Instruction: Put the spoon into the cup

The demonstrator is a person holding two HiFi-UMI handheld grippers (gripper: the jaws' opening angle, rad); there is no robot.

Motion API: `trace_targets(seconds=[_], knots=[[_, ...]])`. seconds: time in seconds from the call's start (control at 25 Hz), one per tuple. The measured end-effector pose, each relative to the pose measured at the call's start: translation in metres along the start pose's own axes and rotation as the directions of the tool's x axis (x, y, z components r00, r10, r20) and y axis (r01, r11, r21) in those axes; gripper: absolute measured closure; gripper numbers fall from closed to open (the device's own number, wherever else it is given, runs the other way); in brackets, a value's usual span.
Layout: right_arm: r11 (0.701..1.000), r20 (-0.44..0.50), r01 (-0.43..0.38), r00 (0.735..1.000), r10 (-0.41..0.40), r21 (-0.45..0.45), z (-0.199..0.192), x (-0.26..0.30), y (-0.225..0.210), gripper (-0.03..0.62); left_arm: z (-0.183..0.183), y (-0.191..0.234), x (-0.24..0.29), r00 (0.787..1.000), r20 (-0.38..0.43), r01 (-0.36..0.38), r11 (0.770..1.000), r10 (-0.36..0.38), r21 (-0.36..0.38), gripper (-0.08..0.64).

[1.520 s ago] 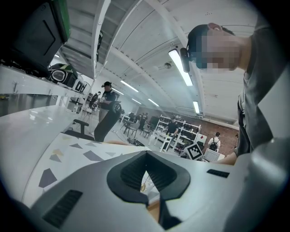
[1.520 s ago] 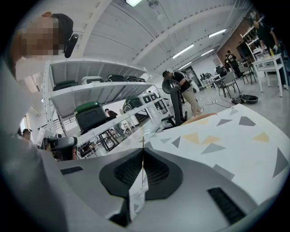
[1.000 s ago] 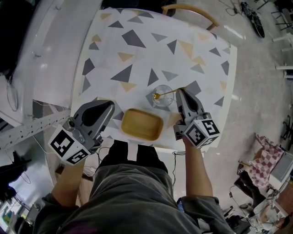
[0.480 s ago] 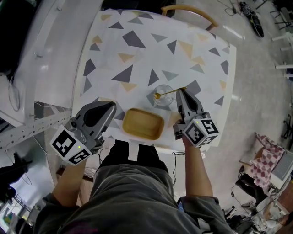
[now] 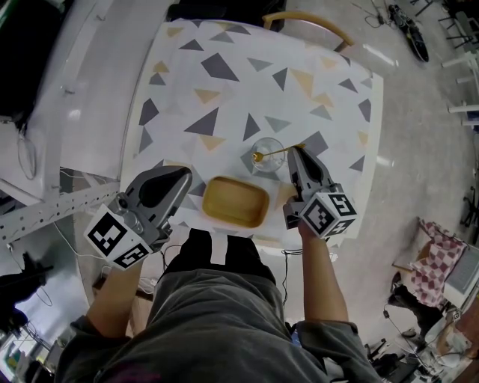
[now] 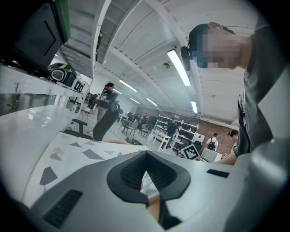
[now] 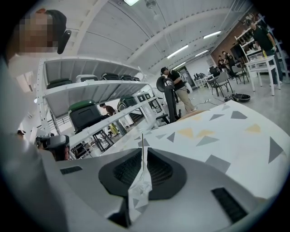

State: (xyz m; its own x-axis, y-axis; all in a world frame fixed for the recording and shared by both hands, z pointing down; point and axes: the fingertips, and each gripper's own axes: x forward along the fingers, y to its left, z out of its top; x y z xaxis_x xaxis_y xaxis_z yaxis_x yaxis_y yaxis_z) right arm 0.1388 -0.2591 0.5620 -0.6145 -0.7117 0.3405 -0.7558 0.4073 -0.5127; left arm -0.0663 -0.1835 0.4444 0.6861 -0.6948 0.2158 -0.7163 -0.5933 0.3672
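A clear glass cup [image 5: 267, 157] stands on the triangle-patterned tablecloth [image 5: 224, 90], near the table's front edge. A thin gold spoon [image 5: 278, 151] lies level across the cup's mouth, its bowl over the left rim. My right gripper [image 5: 294, 150] is shut on the spoon's handle just right of the cup. In the right gripper view the handle [image 7: 142, 147] shows as a thin line between the shut jaws of the right gripper [image 7: 142, 158], with the cup [image 7: 138, 190] below. My left gripper [image 5: 182, 174] hovers at the front left, shut on nothing, as the left gripper [image 6: 146, 165] view confirms.
A shallow wooden tray [image 5: 234, 203] sits at the table's front edge between the two grippers. A wooden chair [image 5: 310, 16] stands at the far side. White metal shelving [image 5: 45, 202] lies to the left. The person's legs are right against the front edge.
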Motion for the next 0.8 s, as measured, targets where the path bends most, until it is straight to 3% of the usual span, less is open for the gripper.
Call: trace_targets(seconds=[0.28,0.8], knots=[[1.0,0.02,0.007,1.0,-0.007,0.009,0.005,-0.007,0.004,0.503,0.002,-0.006,-0.006,1.0,0.006,0.01,1.0,-0.01,0.007,0.545],[0.999,0.091,0.051,0.995,-0.05,-0.007,0.028,-0.042,0.022,0.502,0.027,-0.019,-0.017,0.997,0.047,0.06,0.997,-0.062,0.05,0.545]])
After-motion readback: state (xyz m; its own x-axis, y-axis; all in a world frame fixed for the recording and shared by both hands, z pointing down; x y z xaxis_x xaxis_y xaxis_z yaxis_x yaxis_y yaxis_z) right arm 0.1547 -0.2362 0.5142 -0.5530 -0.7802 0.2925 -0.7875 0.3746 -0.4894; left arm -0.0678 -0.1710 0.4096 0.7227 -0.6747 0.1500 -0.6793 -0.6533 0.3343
